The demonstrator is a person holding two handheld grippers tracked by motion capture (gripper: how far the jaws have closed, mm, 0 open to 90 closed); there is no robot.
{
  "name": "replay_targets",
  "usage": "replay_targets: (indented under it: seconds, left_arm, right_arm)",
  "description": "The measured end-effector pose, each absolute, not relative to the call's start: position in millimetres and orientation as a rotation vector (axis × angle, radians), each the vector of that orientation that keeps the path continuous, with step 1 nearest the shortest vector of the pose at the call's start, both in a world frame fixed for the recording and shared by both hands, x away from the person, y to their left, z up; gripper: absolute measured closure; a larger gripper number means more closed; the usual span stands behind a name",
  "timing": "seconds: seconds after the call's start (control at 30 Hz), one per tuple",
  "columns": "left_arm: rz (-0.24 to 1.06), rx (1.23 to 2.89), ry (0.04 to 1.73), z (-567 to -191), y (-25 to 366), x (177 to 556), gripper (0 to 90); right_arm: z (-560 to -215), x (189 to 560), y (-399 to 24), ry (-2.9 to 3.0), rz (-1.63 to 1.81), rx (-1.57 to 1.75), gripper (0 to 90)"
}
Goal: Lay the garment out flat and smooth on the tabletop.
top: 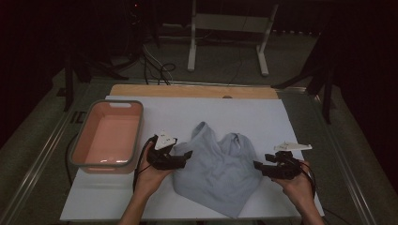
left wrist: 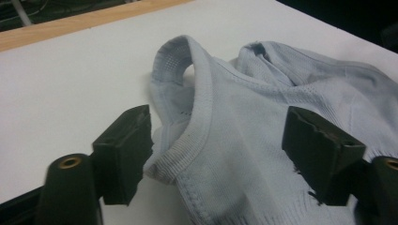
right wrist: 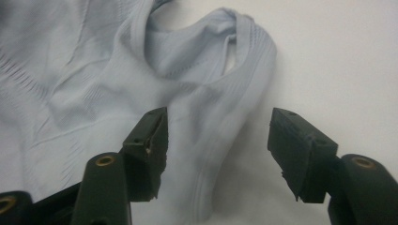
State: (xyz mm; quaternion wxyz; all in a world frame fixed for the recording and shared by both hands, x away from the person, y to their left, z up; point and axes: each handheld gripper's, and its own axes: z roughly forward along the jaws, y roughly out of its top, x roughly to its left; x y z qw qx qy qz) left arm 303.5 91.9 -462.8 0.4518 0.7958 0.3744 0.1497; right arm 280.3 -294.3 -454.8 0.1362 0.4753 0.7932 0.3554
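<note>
Level, both hand-held grippers [top: 187,156] [top: 257,166] flanking the garment [top: 218,173].

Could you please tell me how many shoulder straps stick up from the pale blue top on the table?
2. One strap rises at the garment's far left, near the left gripper; the other strap rises at its far right, toward the right gripper. Folds could hide more.

Pale top [top: 218,171] between both tongs; pink tub [top: 79,157] left.

I see a white worktop [top: 263,117] w/ a wood strip along its far edge. A pale-blue garment [top: 218,171] lies crumpled at centre-front; a pink basin [top: 109,136] sits at left.
</note>
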Motion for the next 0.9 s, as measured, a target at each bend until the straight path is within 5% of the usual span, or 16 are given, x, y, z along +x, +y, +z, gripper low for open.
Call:
replay_targets:
  seconds: [0.3,0.9]
  left_arm:
    - [0.37,2.0,0.951,-468.3,96.5,303.9,78.6]
    - [0.432,2.045,0.986,-456.0,110.7,288.6,83.5]
  right_arm:
    - [-456.7,300.3,-284.8,2.291,1.016,1.376,37.2]
    - [-467.2,326.3,-275.6,2.272,0.999,1.426,38.5]
